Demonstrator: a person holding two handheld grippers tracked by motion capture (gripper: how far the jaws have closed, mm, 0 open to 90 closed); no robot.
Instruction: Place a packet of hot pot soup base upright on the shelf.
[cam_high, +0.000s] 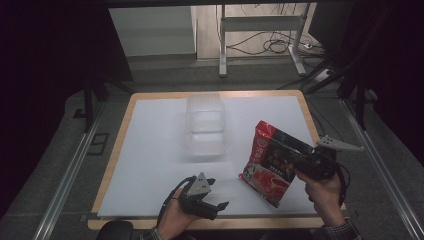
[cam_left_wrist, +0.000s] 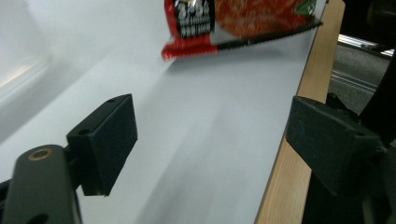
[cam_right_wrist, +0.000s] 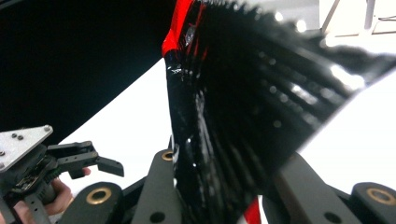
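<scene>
A red and black snack bag (cam_high: 270, 162) is held up at the right of the white table (cam_high: 150, 150), clamped by its edge between the jaws of the right gripper (cam_high: 305, 162). Glossy foil and a serrated edge are seen on the bag (cam_right_wrist: 233, 107). The left gripper (cam_high: 207, 202) is held low near the front edge, jaws spread and empty, well apart from the bag (cam_left_wrist: 233, 23). A clear container (cam_high: 205, 127) stands behind.
</scene>
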